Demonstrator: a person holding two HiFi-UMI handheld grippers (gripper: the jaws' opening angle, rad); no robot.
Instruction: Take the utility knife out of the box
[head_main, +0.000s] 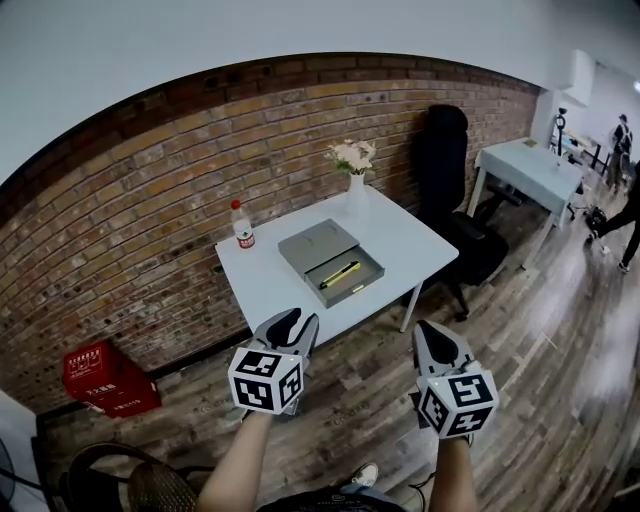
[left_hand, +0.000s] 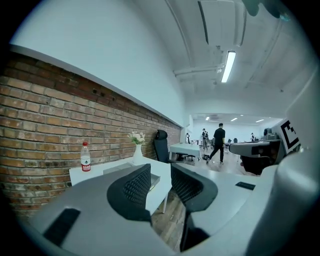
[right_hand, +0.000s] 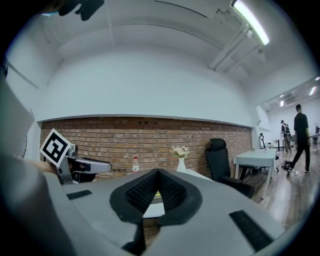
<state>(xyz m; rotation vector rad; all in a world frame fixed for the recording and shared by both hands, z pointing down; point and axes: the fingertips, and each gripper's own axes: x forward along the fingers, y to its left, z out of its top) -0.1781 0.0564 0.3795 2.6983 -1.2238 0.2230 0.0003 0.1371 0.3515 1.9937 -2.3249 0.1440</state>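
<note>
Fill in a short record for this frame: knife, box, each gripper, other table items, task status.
knife: yellow utility knife, lying in the box
box: grey box, open, on the white table
left gripper: jaws apart, empty, short of the table
right gripper: jaws together, empty, short of the table
also on table: bottle, vase of flowers
status: knife untouched

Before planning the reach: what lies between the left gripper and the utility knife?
Head view: bare white table, then the box wall, separate left gripper from utility knife.
</note>
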